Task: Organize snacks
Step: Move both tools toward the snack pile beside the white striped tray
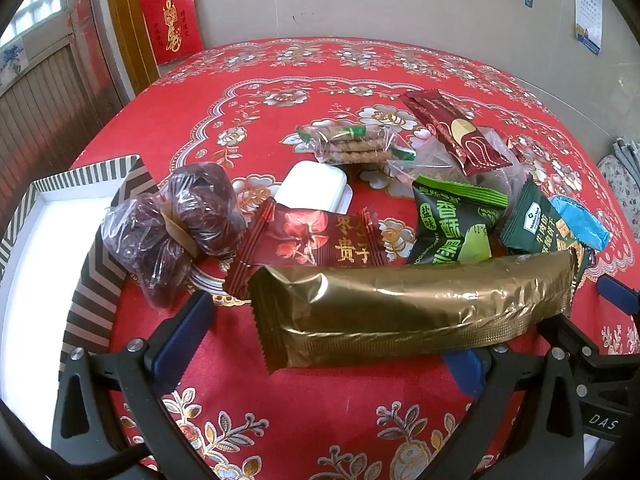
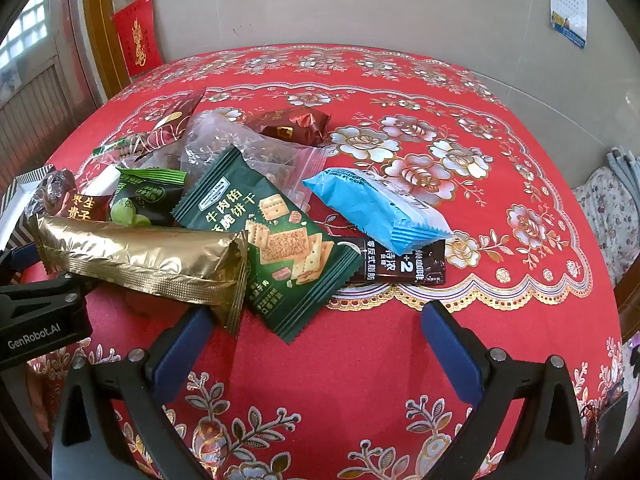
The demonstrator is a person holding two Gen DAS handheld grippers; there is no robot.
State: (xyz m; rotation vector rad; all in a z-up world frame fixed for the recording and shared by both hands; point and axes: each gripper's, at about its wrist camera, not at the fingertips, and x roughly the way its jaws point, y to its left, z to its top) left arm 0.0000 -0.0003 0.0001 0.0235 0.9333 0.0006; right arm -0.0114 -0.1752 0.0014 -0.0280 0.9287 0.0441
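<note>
The snacks lie in a loose heap on my red floral worktop (image 2: 460, 320), and I take the long gold foil packet (image 1: 412, 312) as my mark. It lies across the near edge of the heap, just ahead of my left claw (image 1: 320, 340), whose blue pads stand spread wide with nothing pinched. Behind the gold packet sit a red date-candy wrapper (image 1: 316, 240) and a light-green pea pouch (image 1: 456, 224); a cling-wrapped bundle of dark dates (image 1: 172, 228) lies to its left, against the striped box (image 1: 100, 264). To its right, a dark-green cracker pack (image 2: 276, 248) overlaps its end, then a blue packet (image 2: 376, 208) resting on what looks like a black coffee sachet (image 2: 400, 266). My right claw (image 2: 320, 340) hangs spread over bare cloth, gripping nothing.
</note>
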